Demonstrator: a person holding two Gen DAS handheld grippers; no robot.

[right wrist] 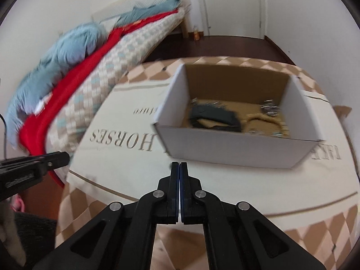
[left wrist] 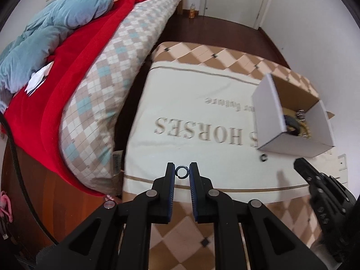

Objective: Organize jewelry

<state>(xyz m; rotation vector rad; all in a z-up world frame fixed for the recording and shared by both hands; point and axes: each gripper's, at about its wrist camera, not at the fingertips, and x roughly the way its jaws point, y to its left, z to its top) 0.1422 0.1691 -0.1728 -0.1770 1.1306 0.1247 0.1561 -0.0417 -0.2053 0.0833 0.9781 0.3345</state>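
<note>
A small dark ring (left wrist: 177,172) is pinched between the tips of my left gripper (left wrist: 182,171), which is shut on it above the cream cloth (left wrist: 180,94) lettered HORSES. A second small dark ring (left wrist: 263,158) lies on the cloth just in front of the white cardboard box (left wrist: 270,112). Inside the box (right wrist: 225,148) are a dark band (right wrist: 213,114) and several shiny pieces (right wrist: 270,108). My right gripper (right wrist: 179,166) is shut, its pads together with nothing visible between them, in front of the box's near wall. In the left wrist view its tip (left wrist: 300,165) is right of the loose ring, apart from it.
A bed with a checked mattress (left wrist: 108,85), a red blanket (left wrist: 74,67) and a blue quilt (left wrist: 56,22) runs along the left of the table. A bottle (left wrist: 191,11) stands on the dark floor by the door. A white wall closes the right side.
</note>
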